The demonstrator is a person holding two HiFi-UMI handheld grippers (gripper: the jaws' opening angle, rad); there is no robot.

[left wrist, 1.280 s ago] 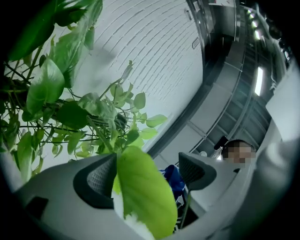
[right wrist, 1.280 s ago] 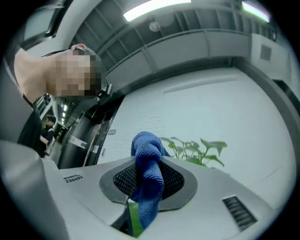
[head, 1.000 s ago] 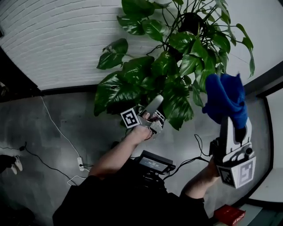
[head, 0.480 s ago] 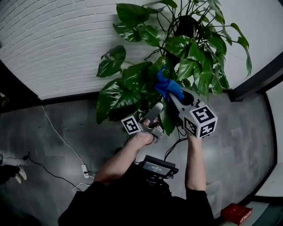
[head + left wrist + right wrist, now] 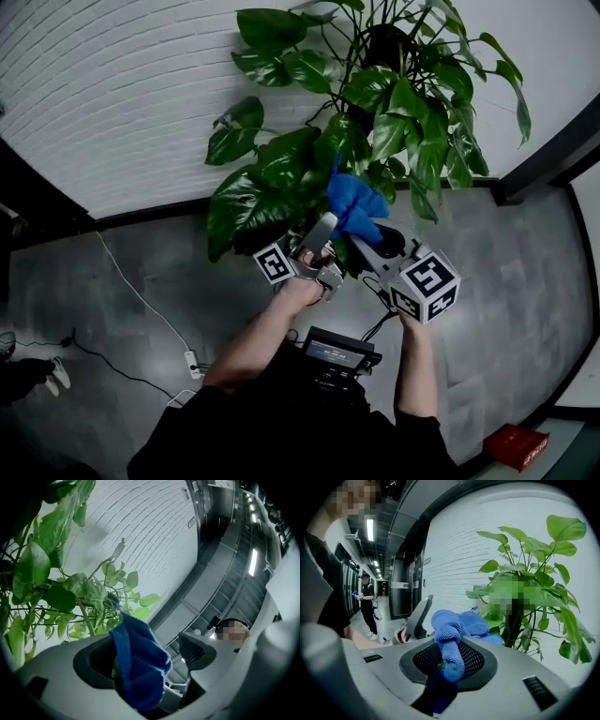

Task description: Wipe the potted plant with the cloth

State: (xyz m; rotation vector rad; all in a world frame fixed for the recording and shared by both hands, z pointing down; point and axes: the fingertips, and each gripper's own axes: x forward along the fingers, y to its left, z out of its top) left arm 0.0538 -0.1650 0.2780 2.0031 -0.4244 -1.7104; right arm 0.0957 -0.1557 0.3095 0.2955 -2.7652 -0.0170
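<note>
The potted plant (image 5: pixel 375 122) stands against the wall, its big green leaves spreading above both grippers, its dark pot (image 5: pixel 389 45) high among them. My right gripper (image 5: pixel 361 232) is shut on the blue cloth (image 5: pixel 354 202), which is pressed in among the lower leaves. In the right gripper view the cloth (image 5: pixel 457 630) bunches between the jaws, with the plant (image 5: pixel 525 597) just beyond. My left gripper (image 5: pixel 319 234) sits right beside the cloth, under a large leaf. Its jaws stand apart in the left gripper view, with the cloth (image 5: pixel 138 663) hanging between them and a sliver of leaf behind it.
A white brick wall (image 5: pixel 122 94) runs behind the plant. On the grey floor lie white cables and a power strip (image 5: pixel 194 359). A red box (image 5: pixel 514 445) lies at the bottom right. A dark device (image 5: pixel 337 352) hangs at my waist. A person (image 5: pixel 368 604) stands down the corridor.
My right gripper has swung the cloth in from the far right to the plant's lower leaves, then a little lower, beside the left gripper. The left gripper has barely moved.
</note>
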